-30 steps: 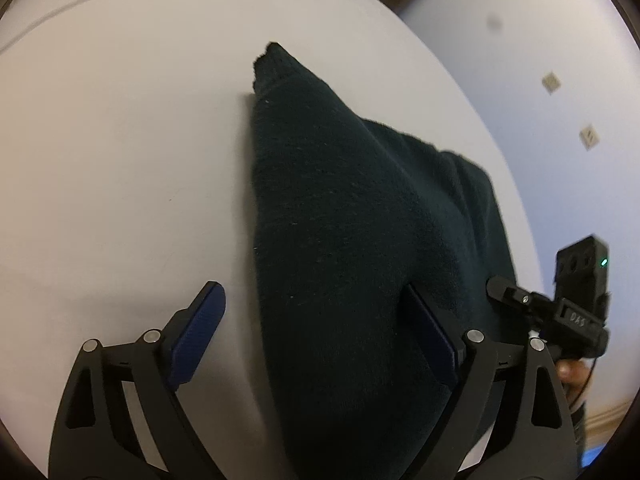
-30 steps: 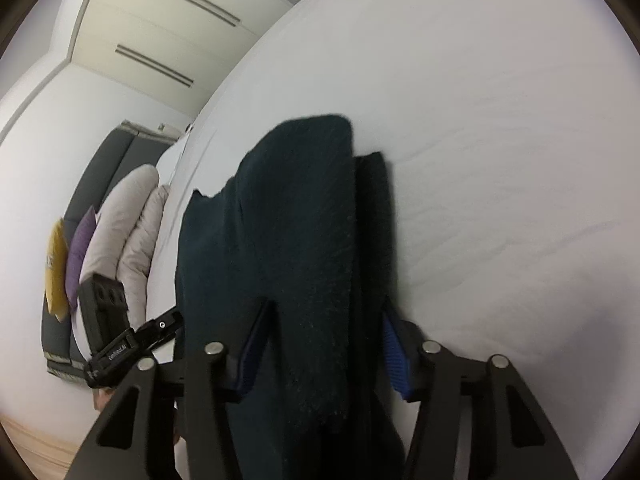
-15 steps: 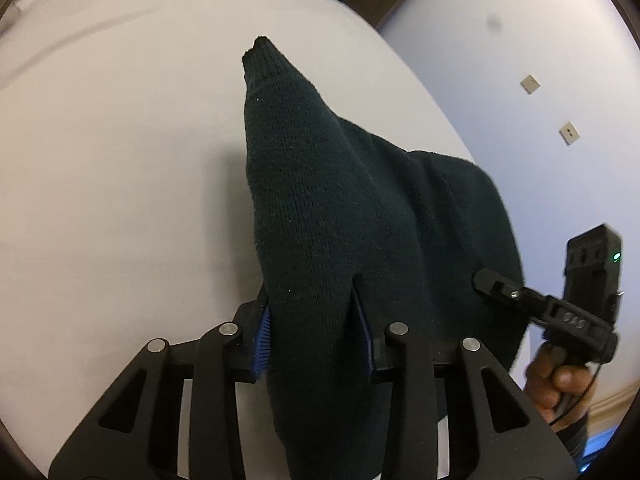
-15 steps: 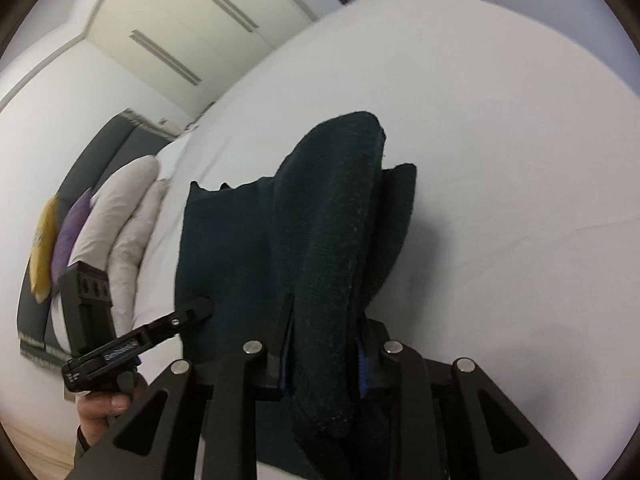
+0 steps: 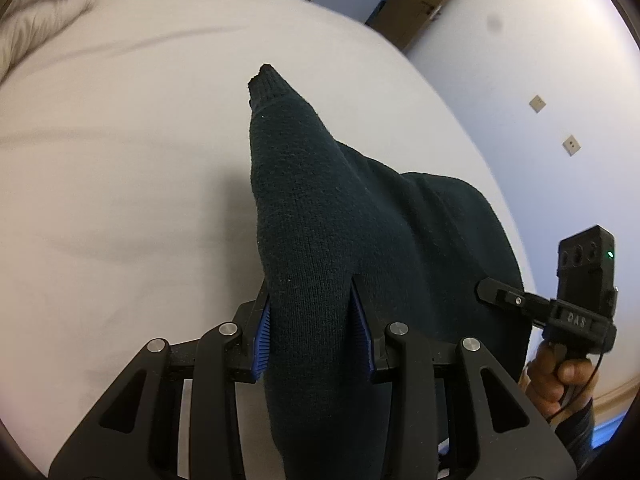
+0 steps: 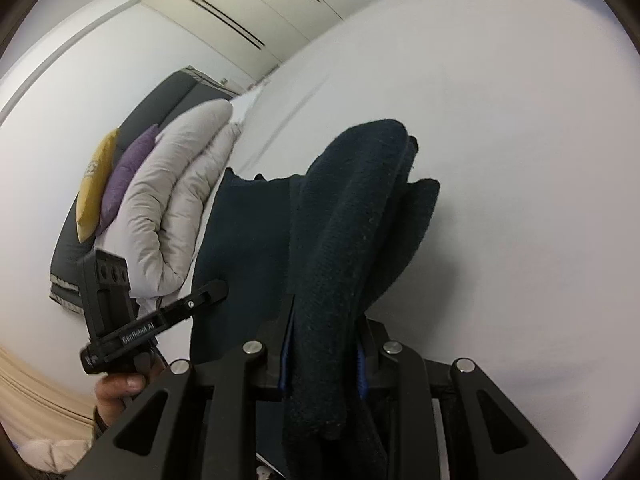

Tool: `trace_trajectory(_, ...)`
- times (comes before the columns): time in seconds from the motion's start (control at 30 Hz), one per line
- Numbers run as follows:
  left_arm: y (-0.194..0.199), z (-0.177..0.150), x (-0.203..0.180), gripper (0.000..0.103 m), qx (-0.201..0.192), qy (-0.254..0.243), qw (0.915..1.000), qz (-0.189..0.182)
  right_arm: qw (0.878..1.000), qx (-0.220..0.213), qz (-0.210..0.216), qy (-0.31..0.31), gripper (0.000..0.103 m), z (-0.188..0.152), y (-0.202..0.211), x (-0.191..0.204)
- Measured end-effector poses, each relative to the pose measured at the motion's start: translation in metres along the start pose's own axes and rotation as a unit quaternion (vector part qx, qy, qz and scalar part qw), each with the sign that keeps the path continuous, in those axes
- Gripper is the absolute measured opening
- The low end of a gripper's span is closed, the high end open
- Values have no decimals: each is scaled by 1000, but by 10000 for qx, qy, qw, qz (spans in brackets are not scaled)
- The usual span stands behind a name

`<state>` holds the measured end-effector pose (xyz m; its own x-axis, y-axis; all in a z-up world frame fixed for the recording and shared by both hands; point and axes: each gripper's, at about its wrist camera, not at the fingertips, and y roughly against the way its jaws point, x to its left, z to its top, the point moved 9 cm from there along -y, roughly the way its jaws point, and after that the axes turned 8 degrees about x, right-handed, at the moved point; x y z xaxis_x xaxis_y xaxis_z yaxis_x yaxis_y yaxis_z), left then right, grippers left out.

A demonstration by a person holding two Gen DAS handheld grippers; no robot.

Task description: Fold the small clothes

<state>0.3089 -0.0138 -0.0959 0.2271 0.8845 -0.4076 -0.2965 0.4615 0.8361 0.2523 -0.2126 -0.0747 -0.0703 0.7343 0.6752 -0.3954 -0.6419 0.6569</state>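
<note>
Left wrist: left gripper (image 5: pixel 312 332) clamped on one dark knit garment (image 5: pixel 320 216), a corner peaking at 12 o'clock – edge lifted off the white bed (image 5: pixel 120 160), likely to carry a fold over.

Right wrist: right gripper (image 6: pixel 322 354) pinching the same garment's bunched edge; left gripper at 8 o'clock – two grippers, one garment.
</note>
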Motion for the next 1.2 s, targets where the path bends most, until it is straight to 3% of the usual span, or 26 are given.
trace_trajectory(0.03, -13, -6, 10, 35, 119, 47, 9999, 11, 9998, 104, 12, -166, 28, -6, -12, -10)
trace_trajectory(0.07, -27, -11, 19, 44, 205, 114, 9997, 0, 9991, 241, -22, -348, 29, -10, -28, -22)
trace_trajectory(0.1, -34, -15, 28, 56, 74, 239, 9996, -142, 9970, 318, -175, -681, 37, -18, -42, -46)
trace_trajectory(0.17, -36, -20, 40, 69, -82, 533, 9978, -392, 9933, 61, 388, -1090, 38, -26, -43, -61)
trace_trajectory(0.2, -36, -21, 41, 70, -148, 615, 9969, -475, 9904, -126, 684, -1197, 38, -28, -37, -62)
trace_trajectory(0.3, -33, -21, 36, 70, -213, 449, 9984, -269, 9872, -289, 768, -1365, 42, -32, -26, -64)
trace_trajectory(0.43, -15, -21, 15, 70, -424, 447, 9981, -20, 9888, -668, 250, -1308, 59, -34, 2, -56)
trace_trajectory(0.53, 18, -19, -5, 74, -999, 95, 9936, 510, 9904, -1011, -182, -927, 68, -42, 33, -42)
trace_trajectory(0.63, 79, -27, -6, 91, -1801, -320, 9745, 1302, 9855, -1421, -807, -447, 75, -51, 64, -25)
trace_trajectory(0.67, 102, -30, -14, 100, -2159, -464, 9621, 1601, 9814, -1608, -1020, -250, 77, -57, 75, -14)
trace_trajectory(0.7, 128, -36, -24, 103, -2573, -606, 9439, 1978, 9784, -1729, -1128, -129, 82, -60, 82, -7)
trace_trajectory(0.73, 143, -39, -28, 103, -2788, -673, 9325, 2196, 9750, -1849, -1230, -17, 86, -71, 110, -22)
trace_trajectory(0.77, 162, -46, -38, 103, -3045, -768, 9175, 2441, 9700, -2002, -1377, 111, 88, -76, 119, -12)
trace_trajectory(0.8, 183, -53, -51, 103, -3358, -899, 8984, 2683, 9662, -2105, -1474, 196, 90, -77, 124, -5)
trace_trajectory(0.9, 219, -56, -70, 103, -3694, -1013, 8689, 3135, 9500, -2536, -1754, 487, 99, -87, 149, 19)
trace_trajectory(0.93, 227, -57, -78, 103, -3762, -1030, 8650, 3157, 9451, -2667, -1801, 573, 103, -89, 156, 28)
trace_trajectory(0.97, 238, -63, -83, 103, -3796, -953, 8634, 3185, 9374, -2851, -1873, 696, 103, -92, 166, 37)
trace_trajectory(1.03, 253, -73, -82, 103, -3673, -814, 8689, 3217, 9200, -3173, -2072, 1000, 103, -98, 186, 60)
trace_trajectory(1.1, 256, -72, -92, 103, -3551, -854, 8832, 2943, 9055, -3371, -2225, 1301, 103, -103, 199, 82)
trace_trajectory(1.2, 264, -75, -97, 103, -3483, -720, 8892, 2878, 8965, -3518, -2091, 1698, 103, -112, 220, 113)
